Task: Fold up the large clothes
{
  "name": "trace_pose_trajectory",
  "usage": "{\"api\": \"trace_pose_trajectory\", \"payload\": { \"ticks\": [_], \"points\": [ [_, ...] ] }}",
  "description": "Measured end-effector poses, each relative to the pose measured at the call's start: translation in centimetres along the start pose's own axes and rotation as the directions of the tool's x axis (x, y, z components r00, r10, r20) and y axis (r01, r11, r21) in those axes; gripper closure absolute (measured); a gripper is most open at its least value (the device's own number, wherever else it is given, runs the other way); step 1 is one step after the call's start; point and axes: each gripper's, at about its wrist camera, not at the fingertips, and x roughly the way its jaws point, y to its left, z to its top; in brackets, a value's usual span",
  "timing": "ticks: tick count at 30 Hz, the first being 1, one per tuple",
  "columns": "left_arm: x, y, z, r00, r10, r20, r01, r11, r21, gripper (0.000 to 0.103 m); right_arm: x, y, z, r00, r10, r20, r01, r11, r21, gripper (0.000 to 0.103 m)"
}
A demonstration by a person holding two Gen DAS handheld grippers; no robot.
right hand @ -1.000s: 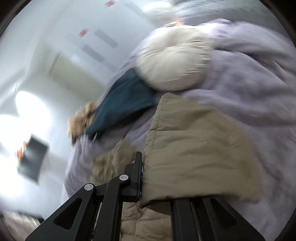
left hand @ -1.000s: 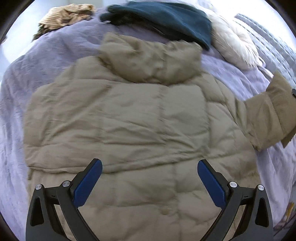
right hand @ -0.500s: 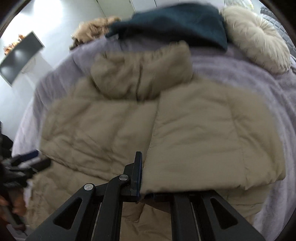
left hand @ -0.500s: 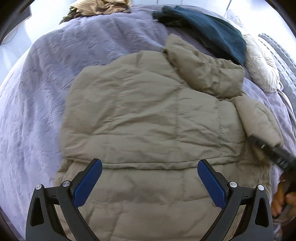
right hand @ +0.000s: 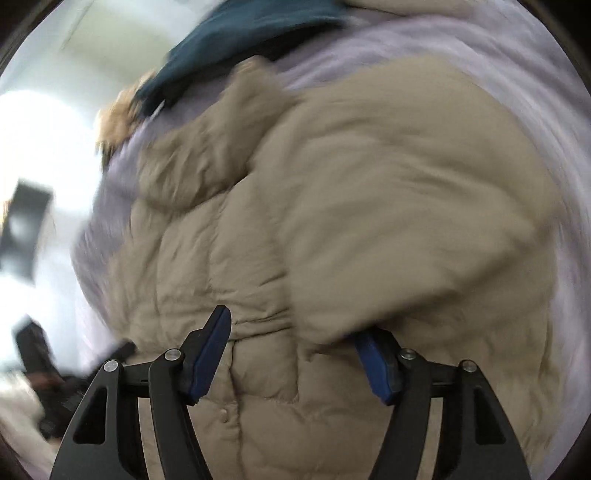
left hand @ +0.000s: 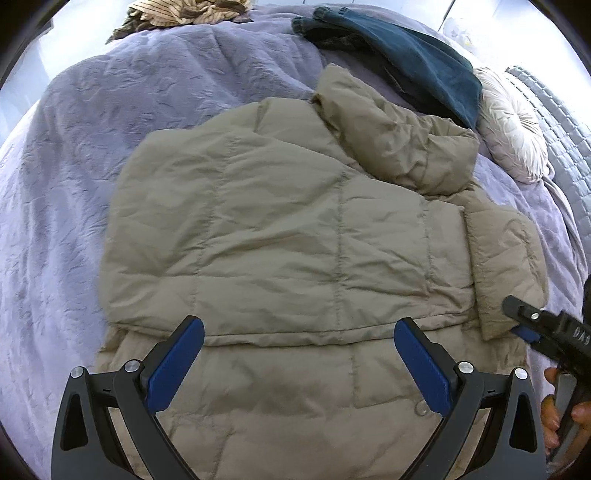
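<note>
A khaki puffer jacket point(left hand: 295, 229) lies spread on a lavender bedspread point(left hand: 92, 129), its hood point(left hand: 399, 140) toward the upper right. Its right sleeve point(left hand: 506, 266) is folded in over the jacket's right side. My left gripper point(left hand: 299, 326) hovers open above the jacket's lower part with nothing between its fingers. My right gripper point(left hand: 517, 321) sits at the sleeve's cuff. In the blurred right wrist view the right gripper point(right hand: 295, 328) has its jaws opening; the sleeve point(right hand: 406, 221) droops over the right finger, and the pads do not press on it.
A dark teal garment point(left hand: 413, 62) and a round cream pillow point(left hand: 513, 125) lie beyond the hood. A striped tan garment point(left hand: 184, 11) sits at the bed's far edge. A person's hand point(left hand: 561, 413) holds the right gripper's handle at the right edge.
The right gripper carried the sleeve in and down onto the jacket's right side, then its jaws parted from the cuff. The left gripper shifted sideways over the jacket and stayed open.
</note>
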Motion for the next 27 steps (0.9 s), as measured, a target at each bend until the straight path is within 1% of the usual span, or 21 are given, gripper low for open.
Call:
{"api": "trace_pose_trajectory", "payload": {
  "ticks": [1,2,4,6,7,9,10,11,12,13,15,16,17,19,20,21,22,23,24,27],
  "points": [
    [-0.1,-0.1,0.0,1.000,-0.004,0.001,0.004,1.000,0.001,0.000,-0.8,-1.5,0.3,0.999,0.026,0.023,-0.028,0.997,0.074,0.033],
    [-0.1,-0.2,0.1,1.000,-0.009,0.005,0.009,1.000,0.005,0.000,-1.0,-2.2,0.6,0.998,0.040,0.040,-0.045,0.992,0.115,0.033],
    [-0.3,-0.3,0.4,1.000,-0.016,0.014,0.016,1.000,0.013,0.000,-2.4,-4.8,1.5,0.991,0.072,0.114,-0.097,0.967,0.235,0.033],
    [-0.4,-0.2,0.6,1.000,-0.019,0.021,0.019,1.000,0.016,0.000,-3.1,-6.3,2.4,0.981,0.083,0.176,-0.136,0.940,0.314,0.034],
    [-0.4,-0.1,0.7,1.000,-0.021,0.023,0.020,1.000,0.014,0.000,-3.4,-6.9,2.6,0.976,0.088,0.199,-0.154,0.926,0.344,0.038],
    [-0.6,0.4,1.0,0.999,-0.027,0.030,0.027,1.000,0.003,0.000,-3.6,-7.4,3.6,0.970,0.094,0.224,-0.177,0.905,0.386,0.084],
    [-0.8,0.9,1.2,0.999,-0.035,0.037,0.035,0.999,-0.008,0.000,-3.8,-6.9,4.1,0.968,0.099,0.230,-0.180,0.913,0.365,0.087],
    [-1.0,1.2,1.3,0.998,-0.040,0.045,0.041,0.999,-0.015,0.000,-3.9,-5.5,4.6,0.967,0.100,0.236,-0.174,0.932,0.319,0.088],
    [-1.2,1.6,1.5,0.997,-0.049,0.053,0.050,0.999,-0.022,0.000,-4.0,-3.9,4.9,0.966,0.098,0.237,-0.160,0.953,0.256,0.088],
    [-1.5,2.0,1.7,0.996,-0.060,0.063,0.062,0.998,-0.028,0.000,-4.0,-1.7,5.1,0.968,0.097,0.233,-0.139,0.976,0.170,0.088],
    [-1.9,2.9,2.1,0.993,-0.086,0.080,0.089,0.996,-0.033,0.000,-3.7,3.1,4.8,0.972,0.098,0.214,-0.097,0.995,-0.012,0.089],
    [-2.1,3.4,2.4,0.991,-0.105,0.085,0.109,0.993,-0.040,0.000,-3.4,5.4,4.5,0.976,0.095,0.197,-0.076,0.991,-0.106,0.088],
    [-2.2,3.8,2.6,0.988,-0.123,0.089,0.128,0.991,-0.048,0.000,-2.5,8.1,3.8,0.981,0.092,0.169,-0.056,0.977,-0.207,0.088],
    [-2.4,4.4,2.9,0.983,-0.157,0.093,0.164,0.984,-0.066,0.000,-0.3,11.3,2.4,0.991,0.078,0.107,-0.039,0.946,-0.322,0.088],
    [-2.4,4.6,3.0,0.980,-0.174,0.095,0.182,0.981,-0.074,0.000,0.6,12.0,1.9,0.994,0.066,0.085,-0.032,0.936,-0.350,0.086],
    [-2.4,4.8,3.0,0.978,-0.185,0.097,0.193,0.978,-0.077,0.000,2.1,13.0,1.1,0.998,0.042,0.040,-0.023,0.923,-0.383,0.070],
    [-2.4,4.8,3.0,0.975,-0.197,0.098,0.205,0.975,-0.079,0.000,3.4,13.6,0.4,1.000,0.017,0.000,-0.016,0.915,-0.402,0.059],
    [-2.3,4.8,3.0,0.974,-0.207,0.095,0.215,0.973,-0.079,0.000,4.3,13.8,-0.3,1.000,-0.003,-0.023,-0.007,0.912,-0.411,0.037],
    [-2.2,4.8,2.9,0.972,-0.216,0.092,0.224,0.972,-0.077,0.000,5.1,13.8,-1.1,0.999,-0.023,-0.045,0.002,0.907,-0.420,0.033],
    [-1.9,4.3,3.0,0.964,-0.254,0.082,0.260,0.963,-0.066,0.000,5.2,12.9,-2.6,0.996,-0.060,-0.073,0.023,0.901,-0.434,0.033]
  ]
}}
